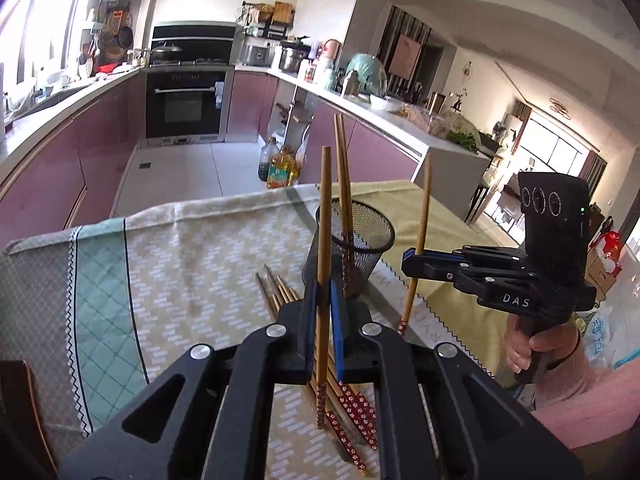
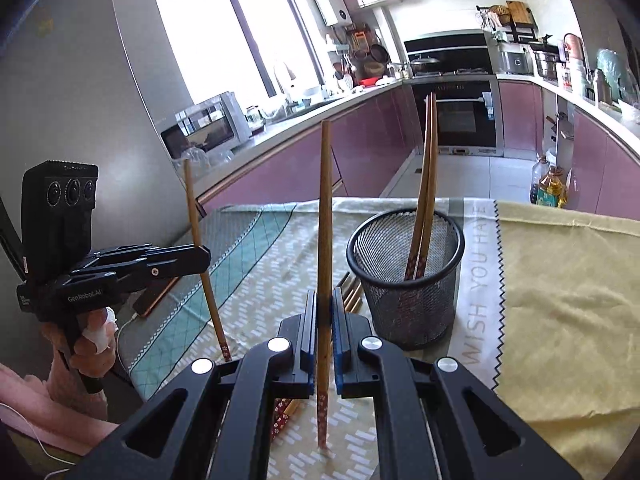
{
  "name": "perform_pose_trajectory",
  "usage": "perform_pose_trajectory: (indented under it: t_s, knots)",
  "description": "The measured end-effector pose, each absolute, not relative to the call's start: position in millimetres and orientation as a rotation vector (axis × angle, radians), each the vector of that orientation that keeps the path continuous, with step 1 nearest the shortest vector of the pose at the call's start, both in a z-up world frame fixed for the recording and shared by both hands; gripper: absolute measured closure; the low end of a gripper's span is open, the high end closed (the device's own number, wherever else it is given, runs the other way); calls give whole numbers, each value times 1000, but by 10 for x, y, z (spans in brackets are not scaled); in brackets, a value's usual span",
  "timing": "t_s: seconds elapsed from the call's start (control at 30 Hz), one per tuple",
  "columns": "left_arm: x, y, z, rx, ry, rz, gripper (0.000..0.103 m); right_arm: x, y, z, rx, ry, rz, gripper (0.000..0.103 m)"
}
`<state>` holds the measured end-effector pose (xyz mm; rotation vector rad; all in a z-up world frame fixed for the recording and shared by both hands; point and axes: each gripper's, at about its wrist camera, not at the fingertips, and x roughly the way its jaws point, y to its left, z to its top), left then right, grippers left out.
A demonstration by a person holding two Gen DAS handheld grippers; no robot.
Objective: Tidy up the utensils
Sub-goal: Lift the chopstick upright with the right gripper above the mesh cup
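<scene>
My left gripper (image 1: 323, 300) is shut on a wooden chopstick (image 1: 324, 216) held upright above the table. My right gripper (image 2: 324, 320) is shut on another upright chopstick (image 2: 325, 208). Each gripper also shows in the other's view: the right gripper (image 1: 412, 258) with its chopstick (image 1: 420, 240), and the left gripper (image 2: 200, 258) with its chopstick (image 2: 200, 248). A black mesh cup (image 1: 356, 244) (image 2: 406, 276) stands between them with two chopsticks (image 2: 426, 168) in it. Several loose chopsticks (image 1: 344, 396) lie on the cloth below my left gripper.
A patterned cloth (image 1: 180, 264) and a yellow cloth (image 2: 560, 300) cover the table. A phone (image 2: 150, 300) lies near the table's left edge. Kitchen counters, an oven (image 1: 186, 104) and oil bottles (image 1: 280, 168) on the floor lie beyond.
</scene>
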<state>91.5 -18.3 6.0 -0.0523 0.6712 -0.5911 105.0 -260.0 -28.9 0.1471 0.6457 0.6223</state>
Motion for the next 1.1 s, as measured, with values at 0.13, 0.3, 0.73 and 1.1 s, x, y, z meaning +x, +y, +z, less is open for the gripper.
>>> perform_pose_trajectory:
  t_s: [0.13, 0.3, 0.73, 1.1]
  knots:
    - [906, -165, 200, -71, 636, -604, 96, 1062, -2644, -163, 132, 610, 614, 97]
    - [990, -230, 355, -78, 591, -613, 96, 1121, -2719, 7, 127, 565, 599, 97]
    - [1258, -575, 795, -69, 495, -663, 96, 1330, -2957, 445, 151, 463, 566, 97]
    - [1423, -795, 1009, -70, 443, -668, 96, 1570, -2974, 512, 160, 442, 553, 97]
